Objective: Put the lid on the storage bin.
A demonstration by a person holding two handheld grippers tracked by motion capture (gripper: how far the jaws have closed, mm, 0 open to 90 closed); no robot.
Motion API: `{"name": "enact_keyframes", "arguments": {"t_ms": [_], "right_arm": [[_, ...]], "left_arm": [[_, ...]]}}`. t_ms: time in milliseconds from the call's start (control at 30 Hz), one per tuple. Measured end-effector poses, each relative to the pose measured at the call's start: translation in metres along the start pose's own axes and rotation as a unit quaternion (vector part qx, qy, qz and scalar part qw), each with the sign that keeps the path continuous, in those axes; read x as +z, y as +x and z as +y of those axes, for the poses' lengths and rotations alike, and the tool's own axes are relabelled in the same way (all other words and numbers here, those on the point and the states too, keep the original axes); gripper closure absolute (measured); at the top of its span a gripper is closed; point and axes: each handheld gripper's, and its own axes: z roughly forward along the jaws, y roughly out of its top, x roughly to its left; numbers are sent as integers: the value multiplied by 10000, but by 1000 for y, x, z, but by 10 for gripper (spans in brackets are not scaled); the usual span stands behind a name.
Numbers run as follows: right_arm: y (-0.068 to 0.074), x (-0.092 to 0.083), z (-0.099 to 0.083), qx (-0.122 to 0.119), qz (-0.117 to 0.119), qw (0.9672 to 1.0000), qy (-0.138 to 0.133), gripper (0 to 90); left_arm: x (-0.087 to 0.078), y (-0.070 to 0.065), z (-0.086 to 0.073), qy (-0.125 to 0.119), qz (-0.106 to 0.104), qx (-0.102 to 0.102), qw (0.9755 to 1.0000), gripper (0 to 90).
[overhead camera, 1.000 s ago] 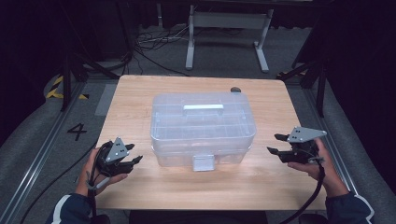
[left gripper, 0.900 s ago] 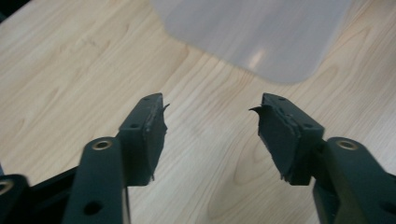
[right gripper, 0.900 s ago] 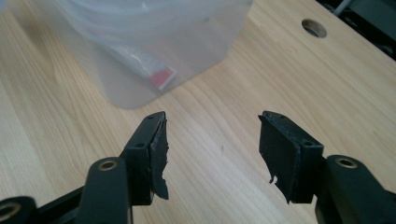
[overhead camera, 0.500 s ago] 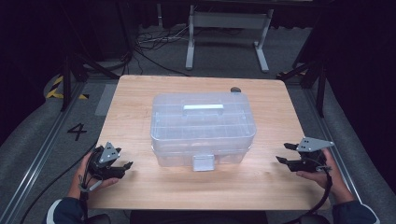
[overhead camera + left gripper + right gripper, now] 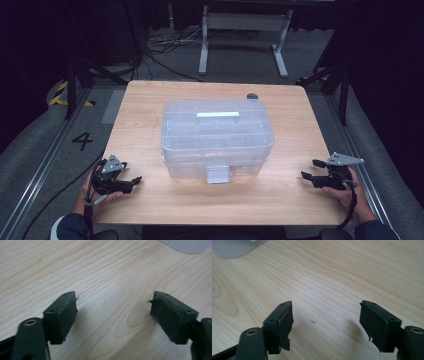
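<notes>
A clear plastic lidded box (image 5: pixel 217 137) with a handle on top and a front latch (image 5: pixel 218 174) stands mid-table. My left gripper (image 5: pixel 131 184) lies low at the table's front left, well apart from the box. Its jaws have just been opening and stand open with bare wood between them (image 5: pixel 113 310). My right gripper (image 5: pixel 310 171) is low near the front right edge, pointing toward the box. Its jaws have also just been opening and stand wide open over bare wood (image 5: pixel 325 315). A corner of the box (image 5: pixel 186 245) shows at the top of the left gripper view, and likewise the box (image 5: pixel 232 248) in the right gripper view.
The wooden table (image 5: pixel 150 105) has bare wood all around the box. A small dark object (image 5: pixel 252 96) lies behind the box near the far edge. Beyond the table are a metal stand (image 5: pixel 240 35), floor cables and a floor mark "4" (image 5: pixel 82 141).
Both hands have come down and toward the near edge of the table. Both grippers' jaws stand wider apart than before.
</notes>
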Motion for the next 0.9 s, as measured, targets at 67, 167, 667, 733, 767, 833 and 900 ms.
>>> {"name": "enact_keyframes", "arguments": {"t_ms": [67,167,667,733,767,833,900], "right_arm": [[-2,4,-2,54,-34,10000,62,250],[-4,3,-2,156,-14,9998,76,252],[-2,4,-2,136,-57,9998,97,221],[-2,5,-2,145,-60,9998,98,219],[-2,5,-2,145,-60,9998,98,219],[-2,5,-2,147,-64,9998,100,219],[-2,5,-2,150,-63,9998,99,219]], "left_arm": [[0,1,0,28,36,-79,10000,187],[0,1,-1,29,31,-114,9999,184],[1,1,0,40,70,-177,9998,164],[1,1,0,31,84,-201,9998,160],[1,1,0,31,84,-201,9998,160],[1,1,0,33,88,-203,9997,158],[1,1,0,33,91,-208,9997,157]]}}
